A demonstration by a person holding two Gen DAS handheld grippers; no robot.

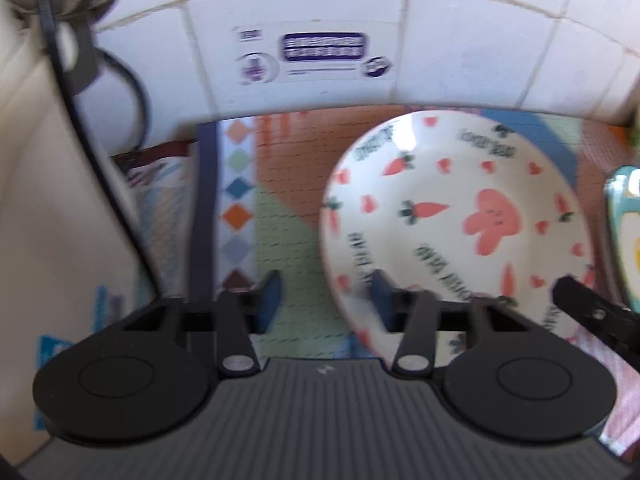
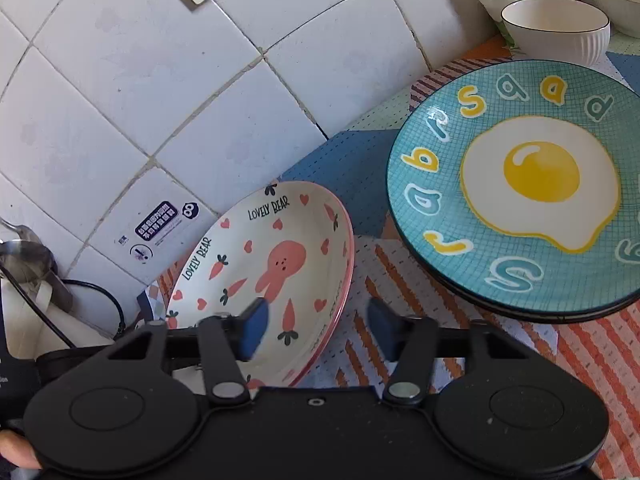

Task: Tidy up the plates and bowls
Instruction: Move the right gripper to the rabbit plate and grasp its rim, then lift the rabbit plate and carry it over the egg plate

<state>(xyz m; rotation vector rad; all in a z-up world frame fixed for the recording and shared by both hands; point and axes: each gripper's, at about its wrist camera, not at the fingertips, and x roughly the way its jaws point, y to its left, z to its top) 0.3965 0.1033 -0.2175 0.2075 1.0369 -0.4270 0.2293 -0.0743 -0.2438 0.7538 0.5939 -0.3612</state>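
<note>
A white plate (image 1: pixel 460 184) printed with a pink rabbit, carrots and hearts lies on the patterned mat, close to the tiled wall. My left gripper (image 1: pixel 325 300) straddles its left rim, one finger over the plate and the other over the mat, with gaps showing at both pads. In the right wrist view the same plate (image 2: pixel 256 248) has my right gripper (image 2: pixel 320 328) straddling its near right rim in the same way, and neither pad presses on it. A fingertip of the right gripper (image 1: pixel 580 300) shows at the plate's right edge.
A blue plate with a fried-egg print (image 2: pixel 540 184) tops a small stack just right of the rabbit plate. Two white bowls (image 2: pixel 556 28) stand behind it. The tiled wall (image 2: pixel 160 80) runs close behind. A white appliance (image 1: pixel 60 200) and black cable stand at the left.
</note>
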